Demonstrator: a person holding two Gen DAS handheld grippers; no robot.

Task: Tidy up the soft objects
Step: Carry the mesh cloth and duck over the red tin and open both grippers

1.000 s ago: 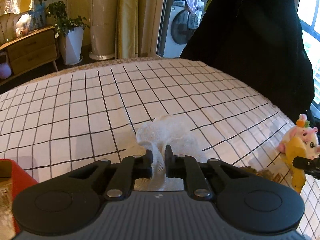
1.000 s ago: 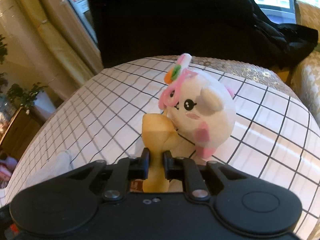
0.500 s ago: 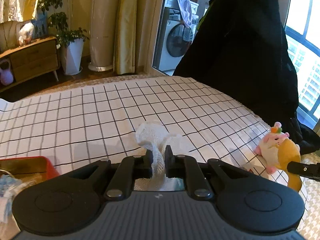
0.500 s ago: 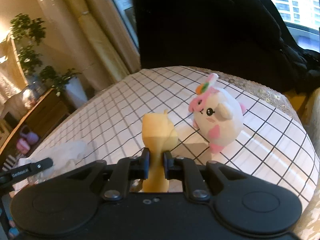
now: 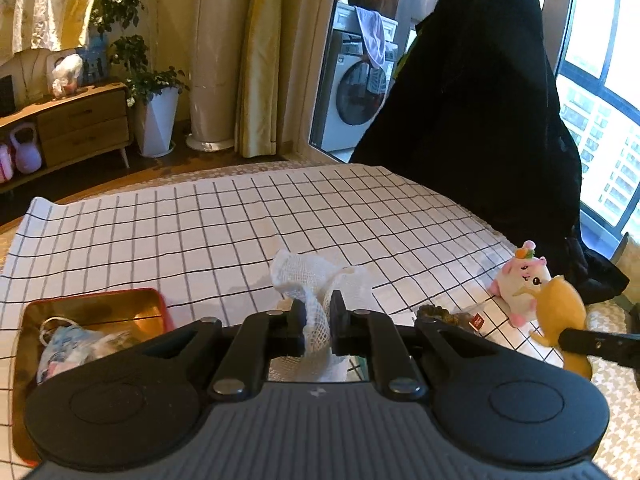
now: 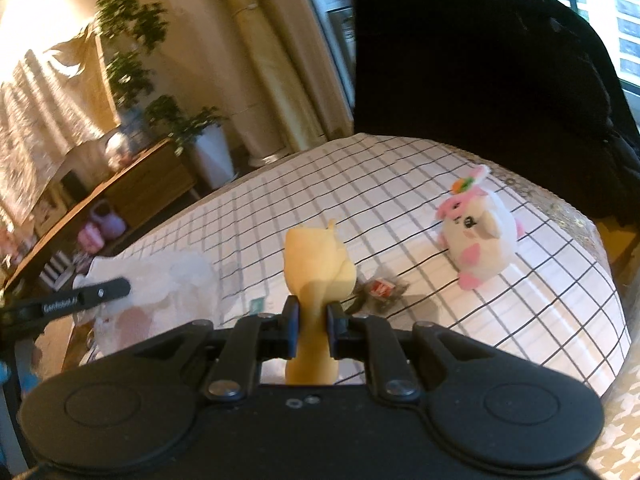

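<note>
Both grippers have risen: the left gripper (image 5: 318, 322) stays clamped on the white mesh cloth (image 5: 316, 280), the right gripper (image 6: 313, 326) on the yellow toy (image 6: 316, 268), farther above the bench (image 5: 200, 232); red tray (image 5: 96, 308) now shows fully

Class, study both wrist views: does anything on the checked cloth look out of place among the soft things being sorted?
Yes. A small crumpled wrapper with a red label lies on the checked cloth, between the yellow plush in the right tool and the white-and-pink plush. It looks like litter, not a soft toy.
</note>
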